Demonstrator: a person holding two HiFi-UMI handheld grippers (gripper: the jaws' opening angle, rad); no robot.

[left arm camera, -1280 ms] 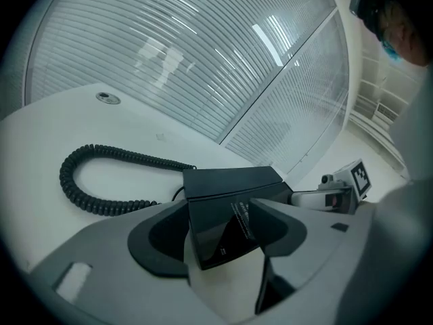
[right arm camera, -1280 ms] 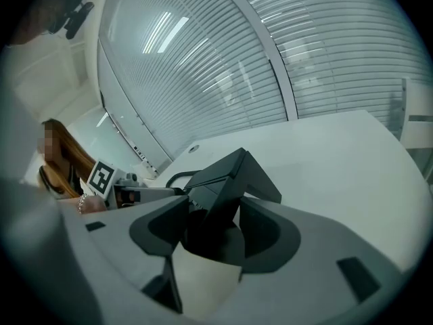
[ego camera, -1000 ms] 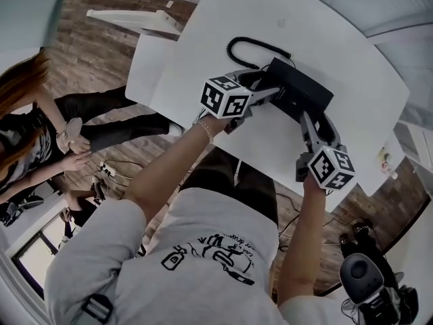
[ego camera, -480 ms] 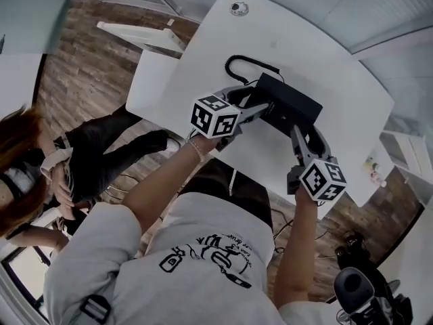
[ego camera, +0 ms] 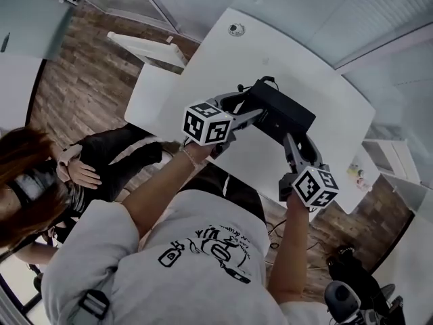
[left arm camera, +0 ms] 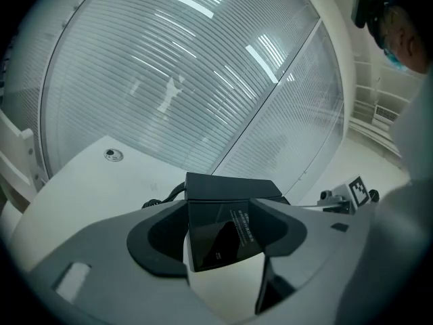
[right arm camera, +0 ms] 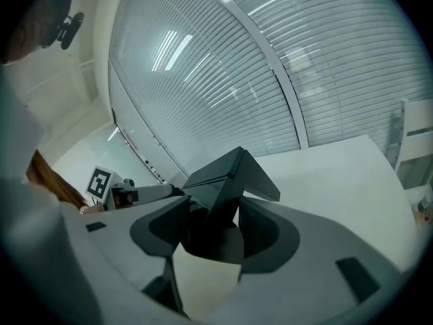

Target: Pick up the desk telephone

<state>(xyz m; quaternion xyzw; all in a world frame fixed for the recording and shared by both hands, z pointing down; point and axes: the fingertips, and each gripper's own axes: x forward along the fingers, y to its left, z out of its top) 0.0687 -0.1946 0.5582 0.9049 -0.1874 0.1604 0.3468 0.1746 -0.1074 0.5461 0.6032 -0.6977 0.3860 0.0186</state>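
Note:
The black desk telephone (ego camera: pixel 279 111) hangs a little above the white table (ego camera: pixel 318 73), held from both sides. My left gripper (ego camera: pixel 250 108) is shut on its left end, and my right gripper (ego camera: pixel 292 135) is shut on its near right edge. In the left gripper view the telephone (left arm camera: pixel 220 225) sits clamped between the jaws of the left gripper (left arm camera: pixel 226 232), its coiled cord (left arm camera: pixel 162 198) trailing behind. In the right gripper view the tilted telephone (right arm camera: pixel 223 178) fills the gap of the right gripper (right arm camera: pixel 210 232).
A round grommet (ego camera: pixel 235 29) sits at the table's far end. A lower white table (ego camera: pixel 152 93) and a white chair (ego camera: pixel 145 49) stand to the left. A person (ego camera: pixel 88 168) sits at the left. Small items (ego camera: pixel 355 171) lie near the right edge.
Both grippers have come up and nearer with the telephone held between them. The coiled cord, spread on the table before, is now bunched behind the phone.

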